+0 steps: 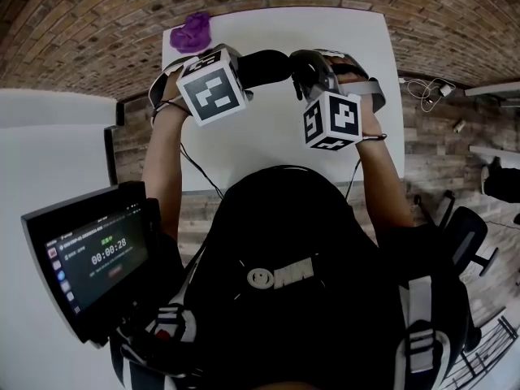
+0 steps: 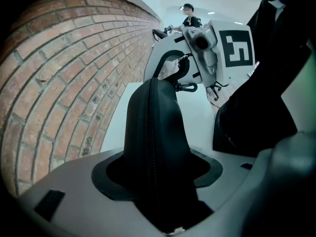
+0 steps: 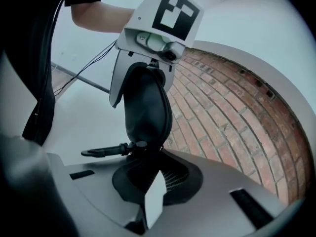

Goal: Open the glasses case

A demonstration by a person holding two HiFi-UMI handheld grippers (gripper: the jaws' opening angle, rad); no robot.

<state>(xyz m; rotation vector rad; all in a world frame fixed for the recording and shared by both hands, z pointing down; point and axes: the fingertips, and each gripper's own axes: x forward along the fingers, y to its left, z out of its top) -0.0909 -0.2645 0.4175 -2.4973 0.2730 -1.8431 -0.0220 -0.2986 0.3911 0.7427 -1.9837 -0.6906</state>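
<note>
Your left gripper has its fingers spread wide, clamping the black, oval, soft-shelled zipped glasses case, which stands out beyond their tips. Your right gripper has its fingers pressed together at the case's far end, just beside the black metal snap clip. I cannot tell whether they hold the zip pull. If they don't, pulling slips them off or drags the case loose. One case, one clip, two grippers.

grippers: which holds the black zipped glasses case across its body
The left gripper, jaws wide around the black zipped glasses case; the right gripper is shut at its clip end.
</note>
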